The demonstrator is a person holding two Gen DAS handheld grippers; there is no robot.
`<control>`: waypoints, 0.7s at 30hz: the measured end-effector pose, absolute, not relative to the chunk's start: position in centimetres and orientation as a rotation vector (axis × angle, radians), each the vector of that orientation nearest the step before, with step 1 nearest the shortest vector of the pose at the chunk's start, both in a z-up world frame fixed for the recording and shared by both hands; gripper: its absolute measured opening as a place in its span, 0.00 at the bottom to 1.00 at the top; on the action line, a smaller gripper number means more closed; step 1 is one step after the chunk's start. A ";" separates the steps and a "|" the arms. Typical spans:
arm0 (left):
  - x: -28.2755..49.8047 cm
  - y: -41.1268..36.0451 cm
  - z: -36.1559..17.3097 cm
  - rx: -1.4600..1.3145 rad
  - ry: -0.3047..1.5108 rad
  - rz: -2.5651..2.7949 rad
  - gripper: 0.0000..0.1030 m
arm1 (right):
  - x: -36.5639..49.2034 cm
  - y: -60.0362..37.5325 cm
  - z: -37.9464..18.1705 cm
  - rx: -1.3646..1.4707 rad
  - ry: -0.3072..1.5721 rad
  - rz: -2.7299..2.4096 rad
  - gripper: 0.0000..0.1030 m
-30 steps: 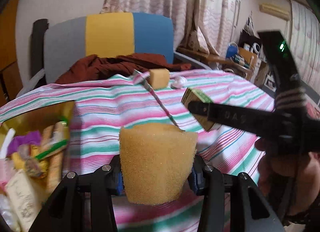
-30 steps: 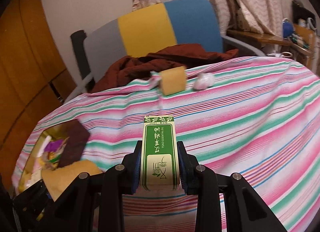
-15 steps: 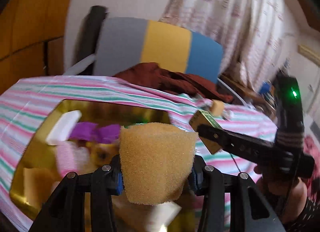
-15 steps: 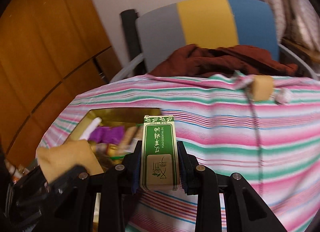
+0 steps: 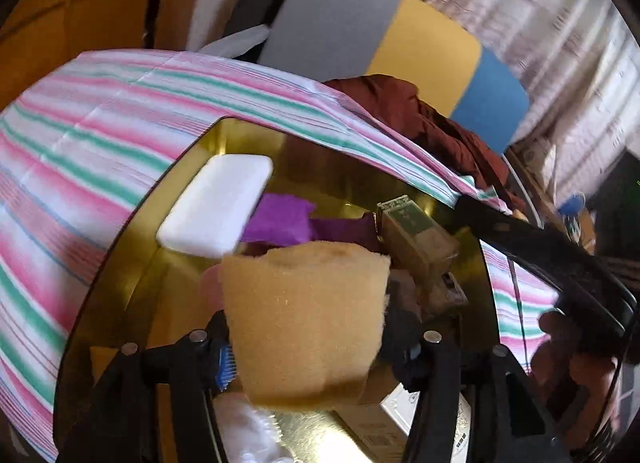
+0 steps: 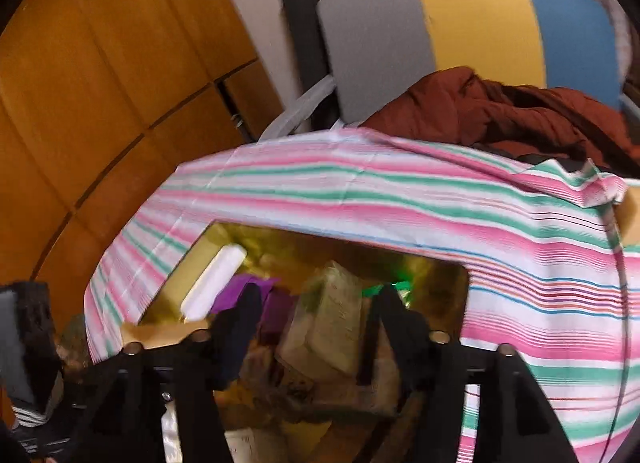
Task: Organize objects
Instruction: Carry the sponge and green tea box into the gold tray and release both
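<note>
My left gripper (image 5: pixel 312 351) hangs over the gold tray (image 5: pixel 120 283), its jaws opening. The tan sponge (image 5: pixel 304 323) sits tilted between them, and the pads no longer squeeze it. In the right wrist view my right gripper (image 6: pixel 318 303) is also over the gold tray (image 6: pixel 188 263), its jaws opening. The green box (image 6: pixel 336 315) is blurred between them and clear of both fingers. In the left wrist view that green box (image 5: pixel 416 231) lies tilted among the tray's contents, beside a long black finger (image 5: pixel 540 255) of the right gripper.
The tray holds a white block (image 5: pixel 216 207), purple paper (image 5: pixel 284 219) and several packets. It rests on a striped cloth (image 5: pixel 80 143). Behind stand a grey, yellow and blue chair (image 6: pixel 460 23) with a brown garment (image 6: pixel 500 111) and a wooden wall (image 6: pixel 100 63). A hand (image 5: pixel 568 363) grips the right tool.
Both grippers swung left from the middle of the striped cloth to above the gold tray. Their jaws widened, and the sponge and the green box came loose.
</note>
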State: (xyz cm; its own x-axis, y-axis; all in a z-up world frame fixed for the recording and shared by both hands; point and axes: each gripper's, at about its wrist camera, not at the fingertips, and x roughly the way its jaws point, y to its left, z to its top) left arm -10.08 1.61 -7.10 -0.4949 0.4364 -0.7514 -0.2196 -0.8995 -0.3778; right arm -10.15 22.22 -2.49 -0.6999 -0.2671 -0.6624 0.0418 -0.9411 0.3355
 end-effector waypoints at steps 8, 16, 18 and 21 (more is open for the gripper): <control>-9.0 -1.2 -6.6 -1.254 -0.500 2.511 0.76 | -6.1 24.7 -1.9 1.064 -0.489 -2.792 0.69; -9.3 1.6 -7.6 -1.359 -0.202 2.530 0.76 | -2.9 28.8 -2.7 1.076 -0.659 -2.831 0.69; -9.0 2.3 -6.9 -1.339 -0.173 2.536 0.75 | -2.3 29.9 -2.8 1.077 -0.675 -2.848 0.70; -8.3 2.0 -5.3 -1.264 -0.267 2.566 0.76 | -1.2 32.0 -3.3 1.095 -0.699 -2.880 0.71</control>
State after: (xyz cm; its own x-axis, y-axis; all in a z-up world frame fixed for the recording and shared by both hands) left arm -8.25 1.98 -5.33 -0.5841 0.3172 -0.7472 -0.1569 -0.9472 -0.2795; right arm -1.25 31.99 -3.30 -0.7596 -0.1370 -0.6358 -0.1697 -0.9020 0.3971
